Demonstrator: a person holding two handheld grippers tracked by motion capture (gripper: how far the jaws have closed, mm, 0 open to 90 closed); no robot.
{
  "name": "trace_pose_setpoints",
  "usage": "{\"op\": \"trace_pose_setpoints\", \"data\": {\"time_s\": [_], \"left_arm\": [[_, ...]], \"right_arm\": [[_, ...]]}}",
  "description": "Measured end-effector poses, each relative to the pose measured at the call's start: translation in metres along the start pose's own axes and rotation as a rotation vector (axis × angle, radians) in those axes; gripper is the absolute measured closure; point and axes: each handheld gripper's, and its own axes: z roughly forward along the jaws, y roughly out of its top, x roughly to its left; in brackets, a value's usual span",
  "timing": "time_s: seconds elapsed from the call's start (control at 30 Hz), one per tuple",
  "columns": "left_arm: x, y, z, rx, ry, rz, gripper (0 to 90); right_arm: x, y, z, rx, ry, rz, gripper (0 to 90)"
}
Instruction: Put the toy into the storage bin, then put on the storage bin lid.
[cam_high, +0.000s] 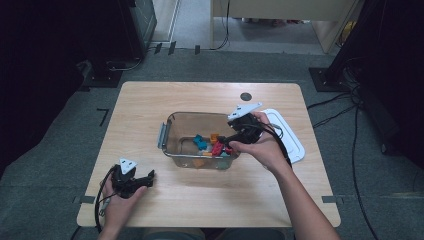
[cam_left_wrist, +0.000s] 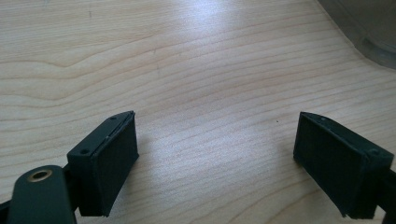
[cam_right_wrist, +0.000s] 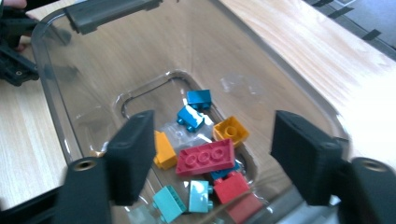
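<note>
Nearest the high camera, our left gripper (cam_high: 150, 178) rests near the front-left corner of the worktop (cam_high: 150, 100), its jaws spread wide over bare wood with nothing between them. Our right gripper (cam_high: 223, 140) hangs over the right end of the clear plastic container (cam_high: 172, 120), which stands at the middle of the worktop. In the right gripper view its jaws stand well apart and empty (no pad touches a brick), framing the pile below. At the centre of that pile lies the red flat brick (cam_right_wrist: 205, 157), studs up, resting on its neighbours; an orange brick (cam_right_wrist: 230, 130) sits just beside it, with an orange-yellow brick (cam_right_wrist: 163, 150), two blue bricks (cam_right_wrist: 198, 99) and teal bricks (cam_right_wrist: 168, 201) around it. A white lid (cam_high: 292, 140) lies on the worktop just to the right of the container.

We judge the bricks light, rigid and smooth-sided, hence liable to slip or tip if pinched at a corner. The red flat brick is best taken across its two long sides, jaws lowered squarely, since the crowded neighbours leave little room at its ends. The container itself looks stiff but light enough to slide if bumped.
</note>
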Motion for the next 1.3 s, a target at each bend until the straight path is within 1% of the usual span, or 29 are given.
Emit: {"op": "trace_pose_setpoints", "data": {"time_s": [0.07, 0.13, 0.2, 0.23, 0.37, 0.43, 0.53, 0.6, 0.73, 0.87, 1.07, 1.3], "left_arm": [[0.000, 0.000, 0.000, 0.000, 0.000, 0.000, 13.3], [0.000, 0.000, 0.000, 0.000, 0.001, 0.000, 13.2], [0.000, 0.000, 0.000, 0.000, 0.002, -0.001, 13.2], [0.000, 0.000, 0.000, 0.000, 0.002, -0.001, 13.3], [0.000, 0.000, 0.000, 0.000, 0.002, -0.001, 13.2], [0.000, 0.000, 0.000, 0.000, 0.002, -0.001, 13.2], [0.000, 0.000, 0.000, 0.000, 0.002, -0.001, 13.2], [0.000, 0.000, 0.000, 0.000, 0.002, -0.001, 13.2], [0.000, 0.000, 0.000, 0.000, 0.002, -0.002, 13.2], [0.000, 0.000, 0.000, 0.000, 0.001, -0.002, 13.2], [0.000, 0.000, 0.000, 0.001, 0.002, 0.000, 13.2], [0.000, 0.000, 0.000, 0.001, 0.001, -0.001, 13.2]], "right_arm": [[-0.003, -0.001, -0.004, -0.012, 0.000, 0.010, 26.7], [-0.007, -0.002, -0.009, -0.034, 0.004, 0.036, 23.2], [-0.010, -0.004, -0.013, -0.051, -0.012, 0.052, 20.7], [-0.012, -0.006, -0.016, -0.064, -0.012, 0.057, 20.7], [-0.020, -0.010, -0.027, -0.108, -0.046, 0.079, 23.1], [-0.025, -0.012, -0.032, -0.111, -0.068, 0.090, 23.6], [-0.032, -0.016, -0.038, -0.113, -0.117, 0.109, 23.3], [-0.036, -0.019, -0.041, -0.111, -0.140, 0.114, 23.2], [-0.046, -0.029, -0.047, -0.114, -0.169, 0.148, 23.3], [-0.056, -0.039, -0.053, -0.121, -0.194, 0.187, 23.5], [-0.068, -0.051, -0.062, -0.128, -0.221, 0.230, 23.5], [-0.078, -0.062, -0.068, -0.128, -0.248, 0.265, 23.5]]}}
